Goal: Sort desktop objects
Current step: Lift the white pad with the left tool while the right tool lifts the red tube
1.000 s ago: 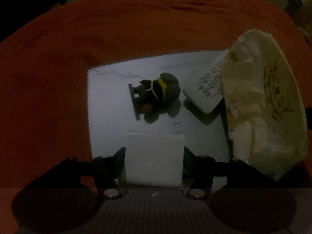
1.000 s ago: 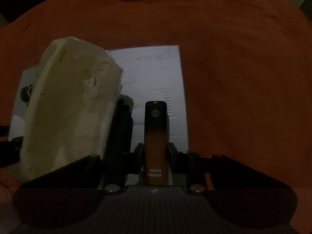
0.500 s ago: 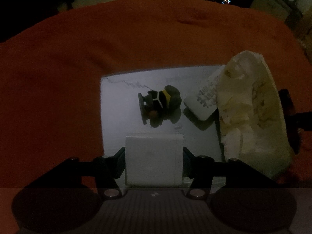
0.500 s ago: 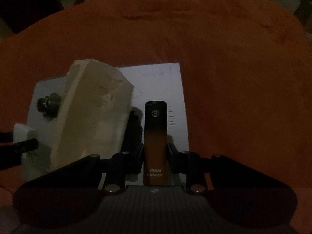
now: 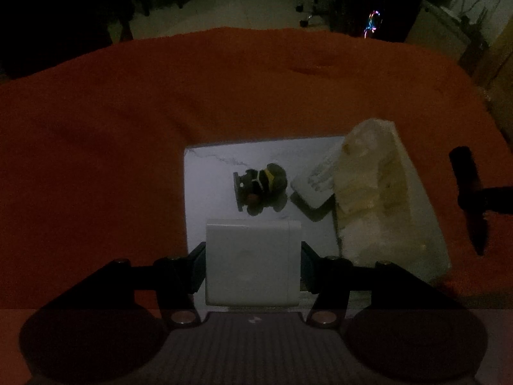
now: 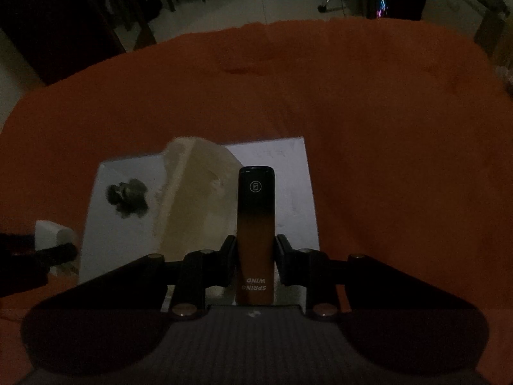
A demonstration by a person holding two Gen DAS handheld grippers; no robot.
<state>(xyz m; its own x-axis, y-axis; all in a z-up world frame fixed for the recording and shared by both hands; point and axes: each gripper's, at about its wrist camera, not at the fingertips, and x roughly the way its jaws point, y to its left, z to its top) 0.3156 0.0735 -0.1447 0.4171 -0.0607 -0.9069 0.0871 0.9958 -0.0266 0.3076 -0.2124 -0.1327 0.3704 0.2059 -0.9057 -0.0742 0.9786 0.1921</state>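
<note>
orange cloth covers the whole table, far edge showing against a dim floor; wide bare cloth on every side of the white sheet.

white sheet lies flat near the middle of the cloth, its left and far edges clear, its right part hidden under the cream bag.

cream bag, crumpled, stands on the right part of the sheet, in the right wrist view on the sheet's centre-left.

white box is clamped between the left gripper jaws, over the near edge of the sheet, lifted off it.

black-and-orange stick, printed "spring wind", is clamped upright in the right gripper, over the sheet's right part.

small white card lies flat on the sheet, touching the bag's left side.

dark toy figure on its side at mid-sheet, just left of the card, apart from it.
</note>
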